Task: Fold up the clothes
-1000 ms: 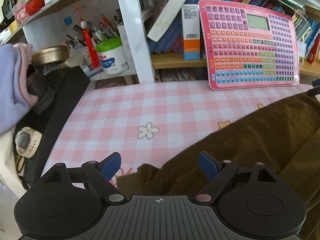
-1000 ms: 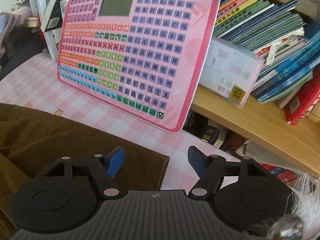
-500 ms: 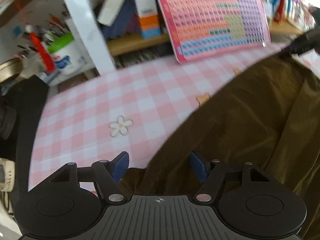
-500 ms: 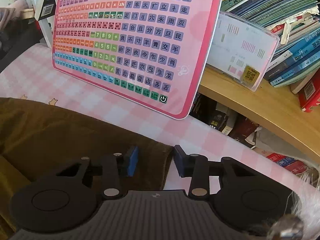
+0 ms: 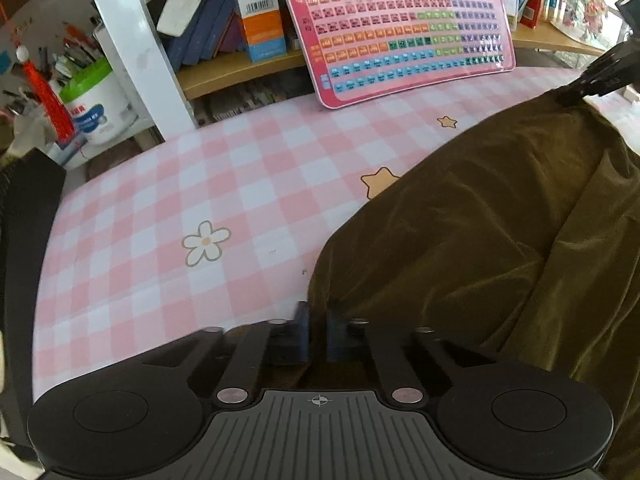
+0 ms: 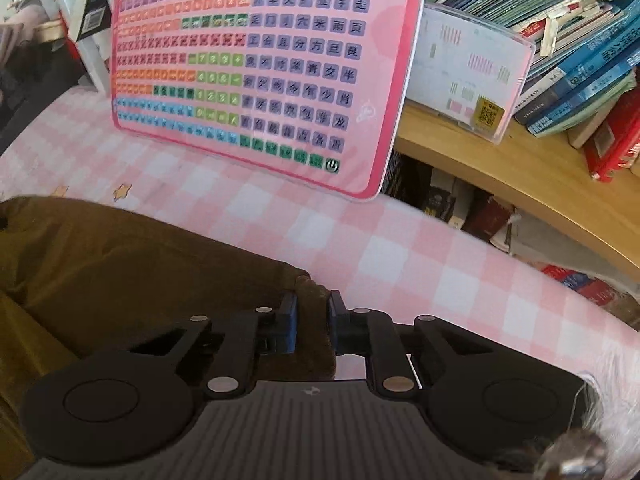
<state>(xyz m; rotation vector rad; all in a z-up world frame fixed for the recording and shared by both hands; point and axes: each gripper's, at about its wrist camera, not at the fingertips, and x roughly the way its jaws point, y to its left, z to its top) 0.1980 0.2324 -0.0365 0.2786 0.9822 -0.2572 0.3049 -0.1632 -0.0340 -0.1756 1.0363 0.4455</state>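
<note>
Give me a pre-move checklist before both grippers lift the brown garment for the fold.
1. Left gripper shut on a garment edge: ok, brown garment sits between its blue pads.
2. Right gripper shut on a corner: ok, fabric is bunched between the pads.
3. Both grips on the same garment: ok, the right gripper shows at its far corner in the left view.
4. Depth of each bite: cannot tell, fingers hide it.
5. Pink keyboard board leaning on the shelf, apart from the cloth: ok.
6. Checkered tablecloth free of the pinch: cannot tell.
</note>
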